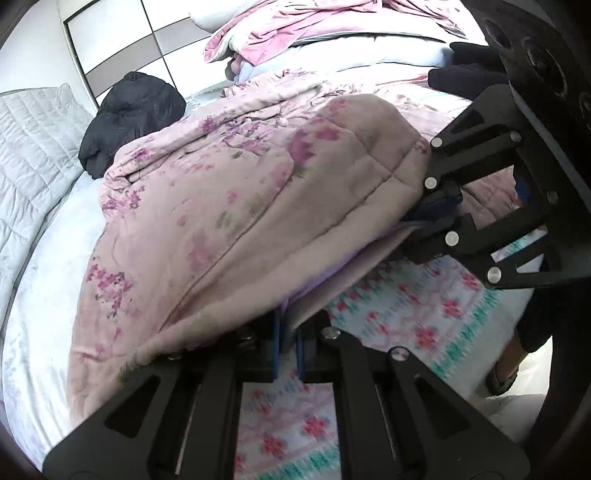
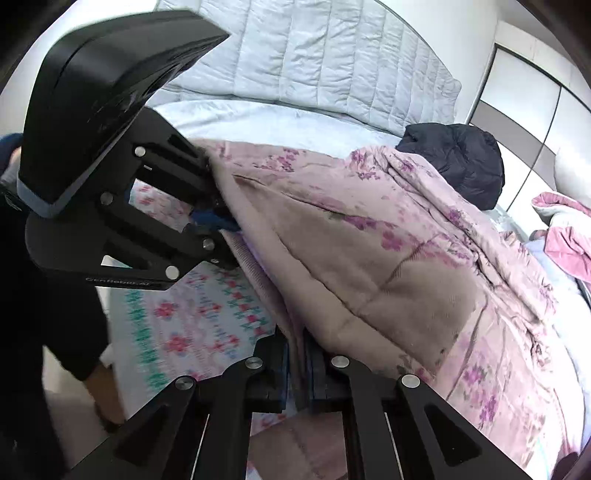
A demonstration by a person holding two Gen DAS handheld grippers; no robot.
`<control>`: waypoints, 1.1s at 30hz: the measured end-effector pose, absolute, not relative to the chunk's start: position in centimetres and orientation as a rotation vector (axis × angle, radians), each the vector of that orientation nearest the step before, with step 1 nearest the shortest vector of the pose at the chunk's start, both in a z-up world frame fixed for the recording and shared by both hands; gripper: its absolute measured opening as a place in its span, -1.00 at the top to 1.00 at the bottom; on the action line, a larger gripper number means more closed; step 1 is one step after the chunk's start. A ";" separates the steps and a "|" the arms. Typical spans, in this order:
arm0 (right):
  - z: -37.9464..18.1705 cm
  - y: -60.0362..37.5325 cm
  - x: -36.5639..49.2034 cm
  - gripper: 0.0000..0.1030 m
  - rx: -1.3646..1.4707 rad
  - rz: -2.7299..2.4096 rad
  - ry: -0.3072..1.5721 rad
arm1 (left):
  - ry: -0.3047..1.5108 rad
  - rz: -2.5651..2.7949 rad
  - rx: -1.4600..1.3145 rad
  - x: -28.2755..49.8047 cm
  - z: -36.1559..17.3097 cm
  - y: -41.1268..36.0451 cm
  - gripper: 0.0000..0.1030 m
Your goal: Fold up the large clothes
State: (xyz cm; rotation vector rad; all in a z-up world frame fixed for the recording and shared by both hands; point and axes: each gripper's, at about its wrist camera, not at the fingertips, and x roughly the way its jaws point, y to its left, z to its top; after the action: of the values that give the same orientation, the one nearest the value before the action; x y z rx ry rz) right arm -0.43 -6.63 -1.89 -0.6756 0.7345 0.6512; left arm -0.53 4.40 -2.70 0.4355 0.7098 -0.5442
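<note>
A large pink floral quilt (image 1: 240, 192) (image 2: 388, 240) lies bunched on the bed, with its near edge lifted off the flowered sheet. In the left wrist view my left gripper (image 1: 288, 332) is shut on that edge at the bottom centre, a layer of fabric pinched between its blue pads. My right gripper (image 1: 439, 214) grips the same edge further right. In the right wrist view the right gripper (image 2: 299, 354) is shut on folded quilt layers, and the left gripper (image 2: 216, 221) holds the edge at upper left.
A black puffy jacket (image 1: 133, 118) (image 2: 458, 158) sits behind the quilt. A grey quilted headboard pad (image 2: 314, 55) stands beyond it. Pink bedding (image 1: 295, 26) is piled at the far end. The flowered sheet (image 2: 184, 325) covers the near bed edge. A person's foot (image 1: 506, 376) stands beside it.
</note>
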 end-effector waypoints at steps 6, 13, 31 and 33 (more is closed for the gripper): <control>-1.9 -7.2 -2.6 0.87 -0.660 0.732 0.805 | 0.707 -0.584 0.516 -3.2 -2.5 4.9 0.85; -3.6 -7.7 -1.5 0.62 -0.649 0.732 0.926 | 0.797 -0.639 0.497 -0.7 -3.5 4.8 0.70; 3.7 -22.4 0.2 -0.12 -0.052 0.574 1.017 | 0.798 -0.996 0.070 2.5 4.8 5.3 -0.27; 2.1 -21.8 0.5 -0.12 0.108 0.635 1.064 | 0.825 -0.972 0.096 3.7 3.8 3.8 -0.27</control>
State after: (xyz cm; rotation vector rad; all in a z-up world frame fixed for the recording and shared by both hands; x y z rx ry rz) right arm 0.55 -21.79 2.11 0.1077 1.0644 0.6353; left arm 3.75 3.81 3.78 0.0964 0.8249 -0.9723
